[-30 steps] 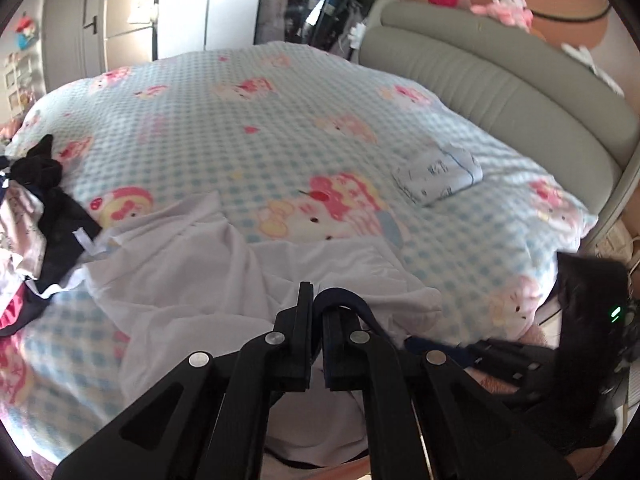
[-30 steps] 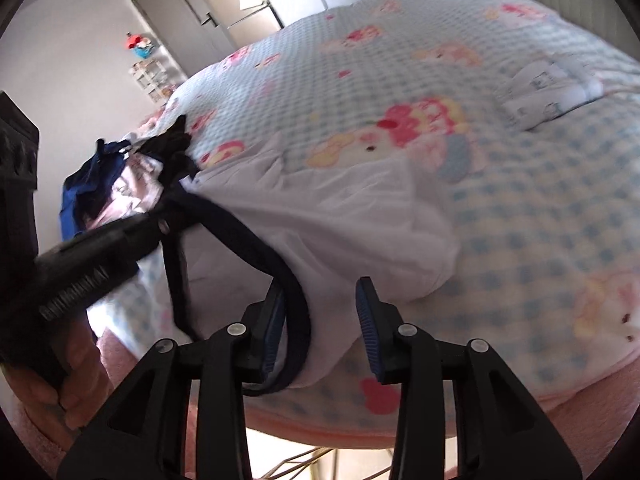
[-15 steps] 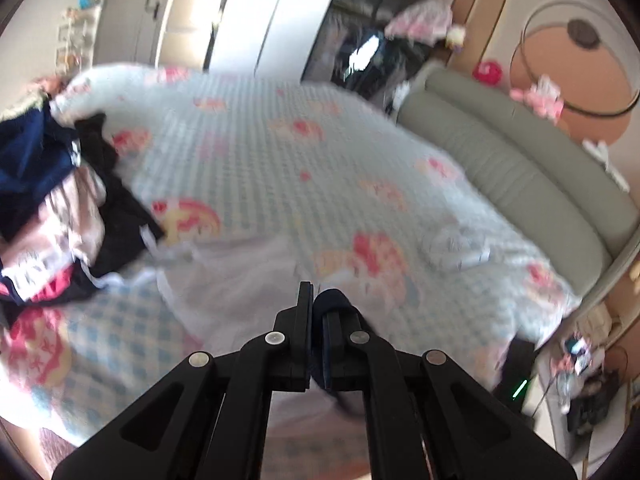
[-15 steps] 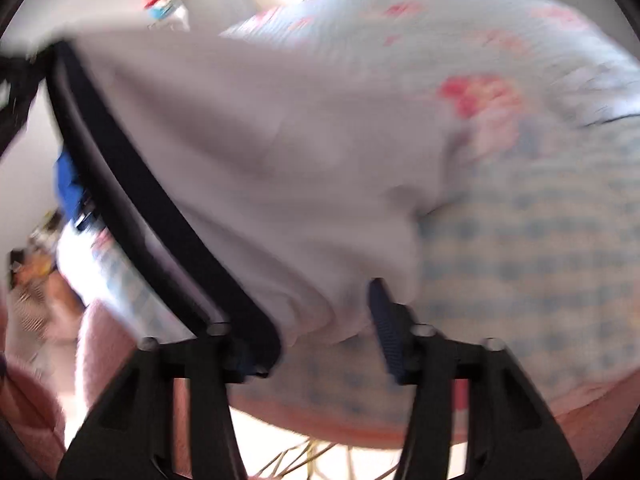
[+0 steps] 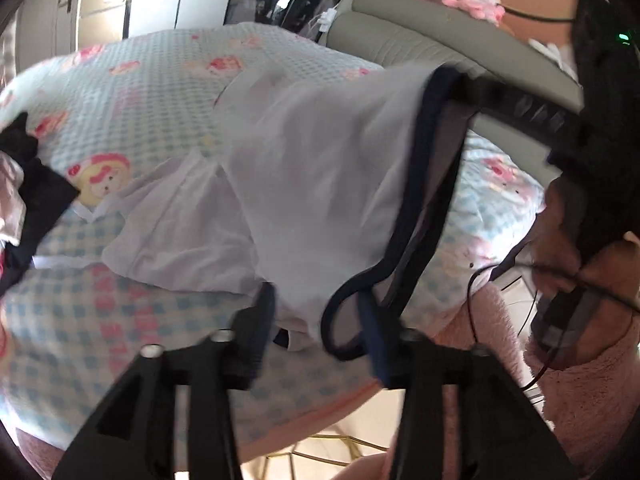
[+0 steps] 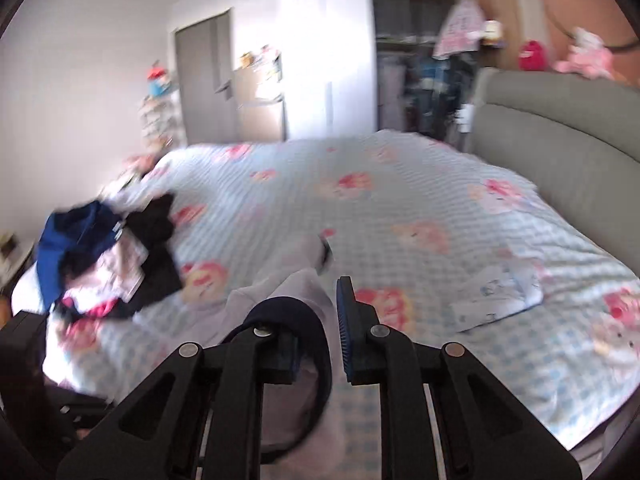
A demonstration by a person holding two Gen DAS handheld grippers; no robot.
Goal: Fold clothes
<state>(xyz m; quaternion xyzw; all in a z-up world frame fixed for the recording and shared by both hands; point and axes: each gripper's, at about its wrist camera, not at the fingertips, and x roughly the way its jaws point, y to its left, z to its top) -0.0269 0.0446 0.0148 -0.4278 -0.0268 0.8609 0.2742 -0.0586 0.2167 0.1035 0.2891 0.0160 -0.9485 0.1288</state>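
Fabric of the white shirt (image 5: 320, 168) hangs between the opening left gripper (image 5: 320, 332) fingers, unpressed; right gripper (image 6: 316, 344) fingers are closing on its navy trim (image 6: 308, 320).

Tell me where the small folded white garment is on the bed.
In the right wrist view, the small folded white garment lies flat on the checked bedspread, right of the right gripper, toward the grey headboard.

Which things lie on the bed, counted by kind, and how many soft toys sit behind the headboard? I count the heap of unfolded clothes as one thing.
White garment with navy trim, lifted: 1
Folded pale piece: 1
Heap of unfolded clothes: 1
Soft toys behind the headboard: 2, red toy and pink toy
Total: 5
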